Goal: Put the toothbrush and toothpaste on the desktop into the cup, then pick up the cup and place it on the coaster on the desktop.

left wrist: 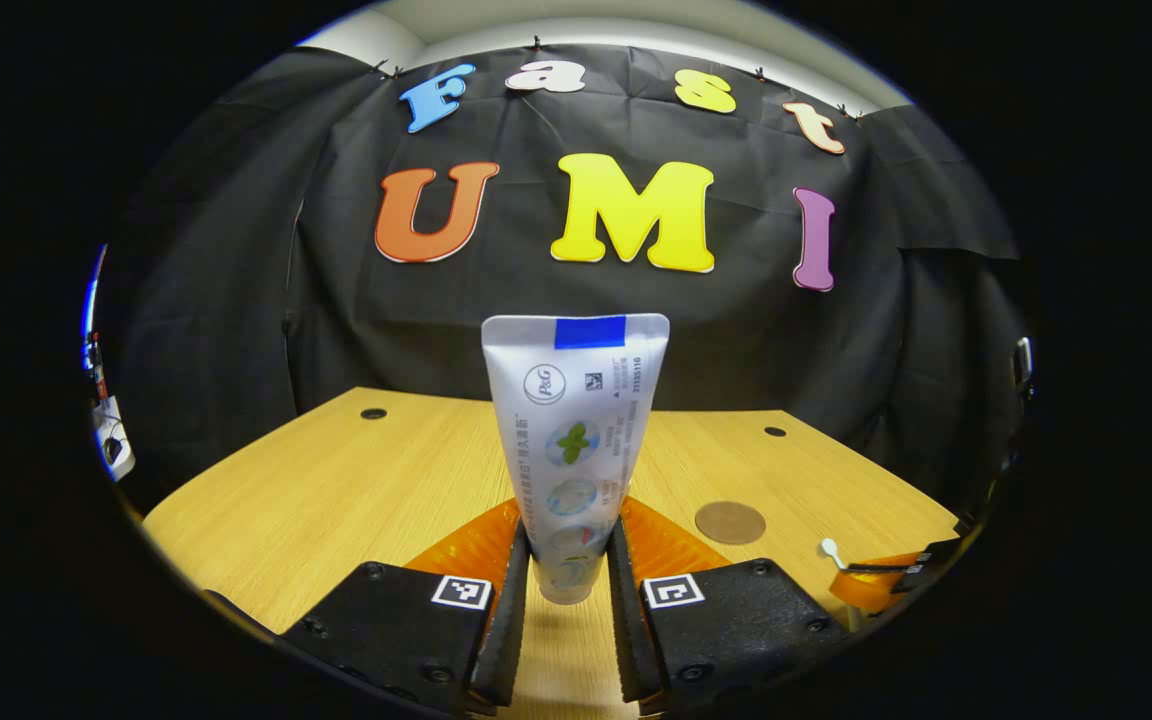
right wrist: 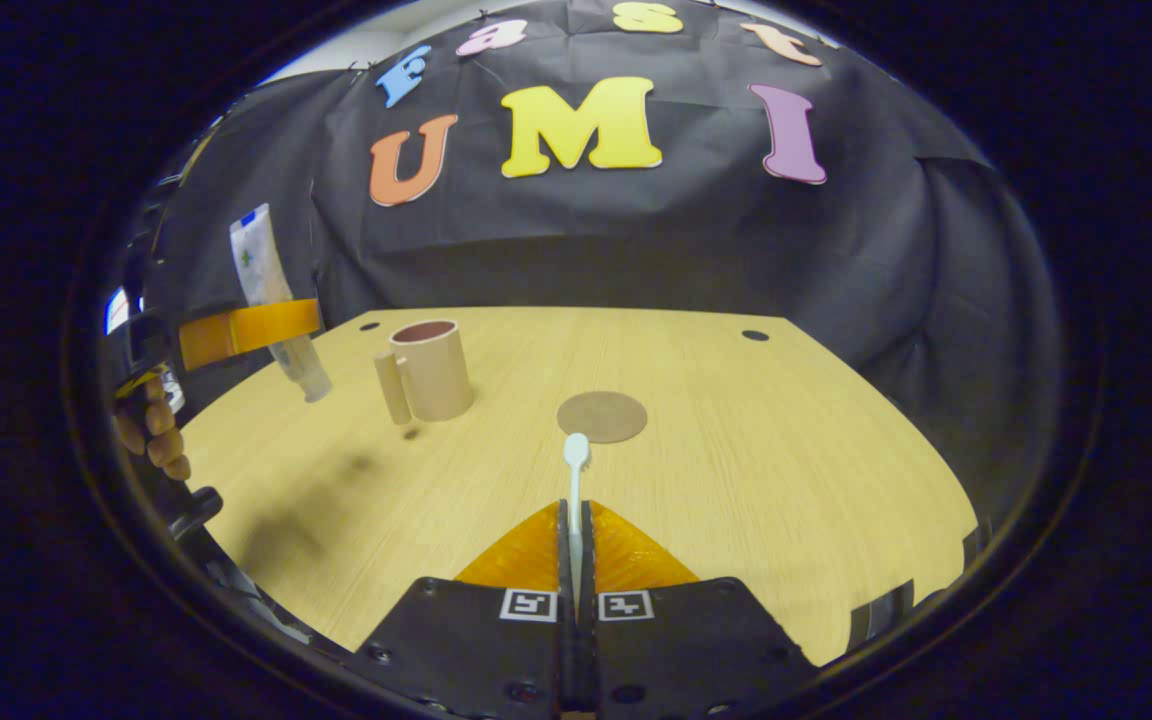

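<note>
Pinching the toothpaste [left wrist: 576, 450] upright above the wooden desktop [left wrist: 336, 500], left gripper [left wrist: 569, 585]. Right gripper [right wrist: 576, 535] clamps toothbrush [right wrist: 575, 470]; cup [right wrist: 431, 370] far left, coaster [right wrist: 602, 416] mid-desk.

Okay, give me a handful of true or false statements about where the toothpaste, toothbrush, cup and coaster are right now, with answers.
1. The left gripper holds the toothpaste tube upright, off the desk. True.
2. The toothbrush is already in the cup. False: the right gripper has it clamped between its fingers.
3. The cup stands on the coaster. False: it stands apart from the coaster, directly on the desk.
4. The coaster has nothing on it. True.
5. The cup has a handle. True.
</note>
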